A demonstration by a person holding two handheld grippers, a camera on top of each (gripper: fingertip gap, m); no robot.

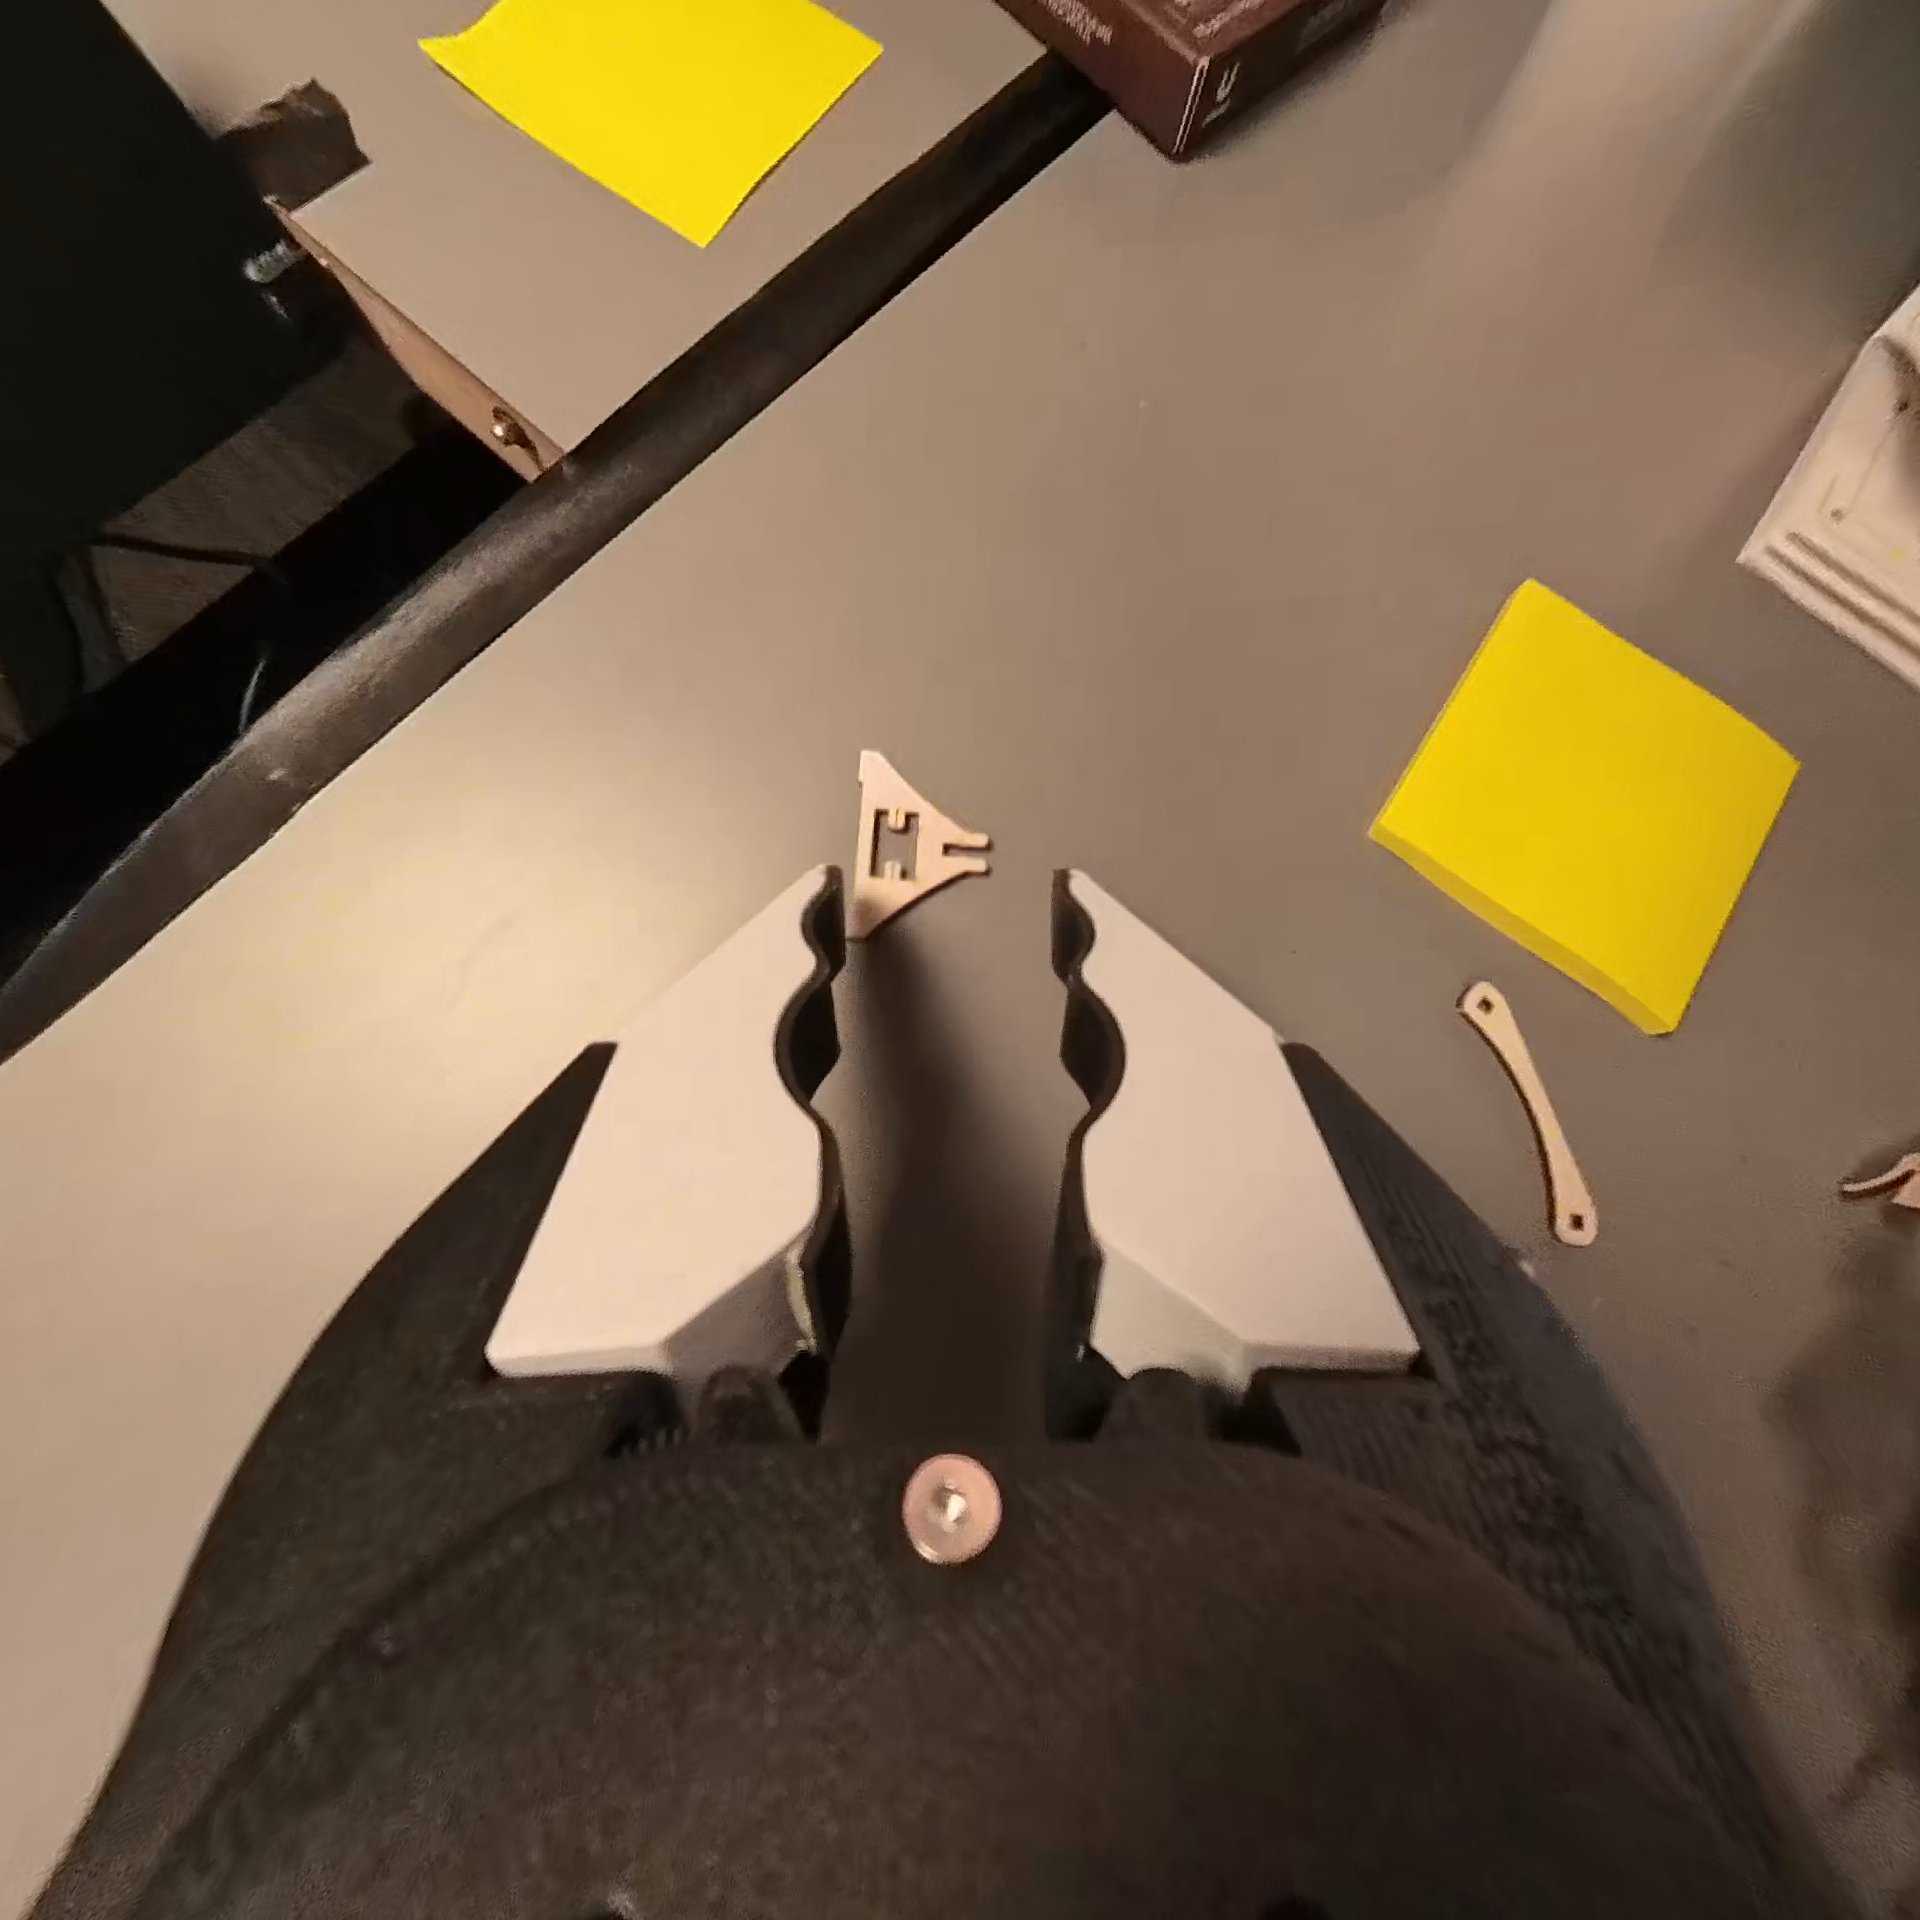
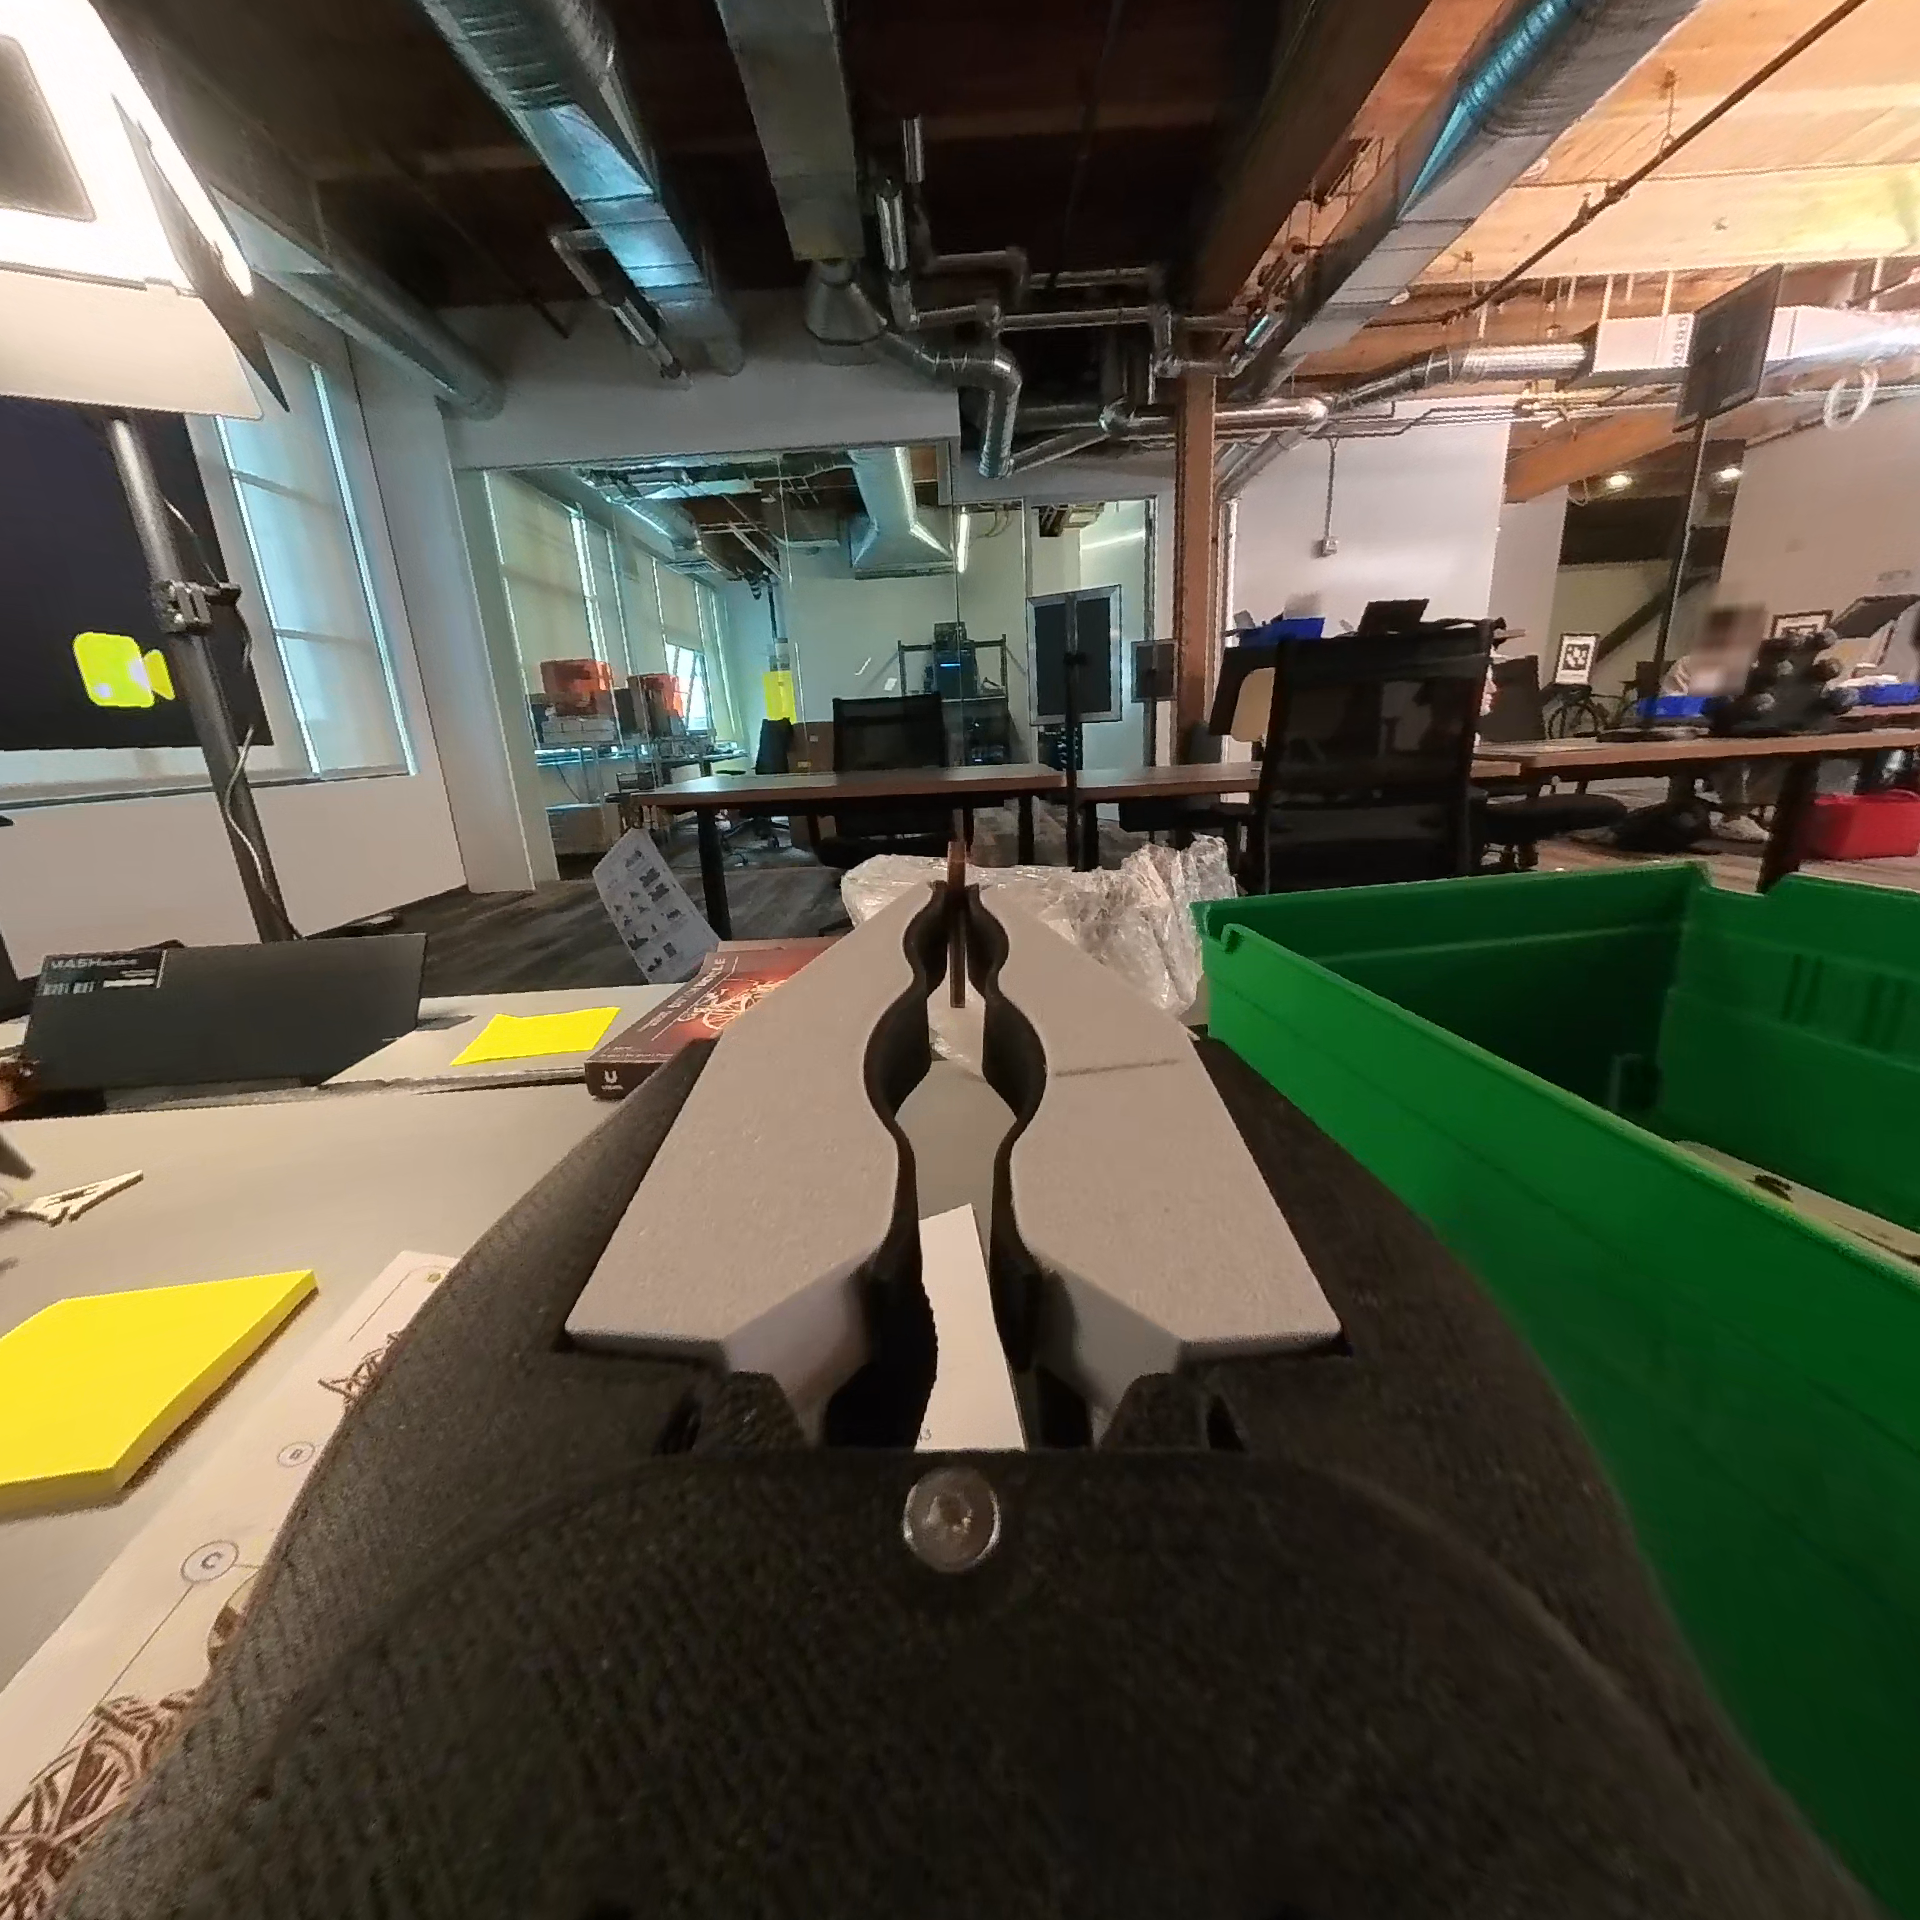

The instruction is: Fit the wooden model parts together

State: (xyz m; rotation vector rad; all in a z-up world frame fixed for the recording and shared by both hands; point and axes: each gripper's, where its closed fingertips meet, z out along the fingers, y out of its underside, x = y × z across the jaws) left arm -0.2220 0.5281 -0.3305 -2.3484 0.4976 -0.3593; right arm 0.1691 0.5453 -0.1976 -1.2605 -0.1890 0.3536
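In the left wrist view my left gripper (image 1: 945,883) is open and empty just above the grey table. A small triangular wooden part (image 1: 902,842) with slots lies flat right beyond its left fingertip. A thin curved wooden strip (image 1: 1525,1107) lies to the right, and another wooden piece (image 1: 1886,1179) shows at the right edge. In the right wrist view my right gripper (image 2: 956,899) is shut on a thin wooden part (image 2: 956,935), held upright and edge-on between the fingertips, raised above the table. The triangular part also shows at far left (image 2: 78,1195).
Yellow sticky-note pads (image 1: 1579,800) (image 1: 655,99) (image 2: 135,1371) lie on the table. A dark brown box (image 1: 1205,62) sits at the back, a white frame-like object (image 1: 1860,499) at right. A green bin (image 2: 1558,1091) stands close on the right. An instruction sheet (image 2: 260,1507) lies under the right gripper. My right fingertips sit around 40 cm from my left ones. The wooden piece (image 1: 1886,1179) sits 20 cm or so from the ends of my left fingers.
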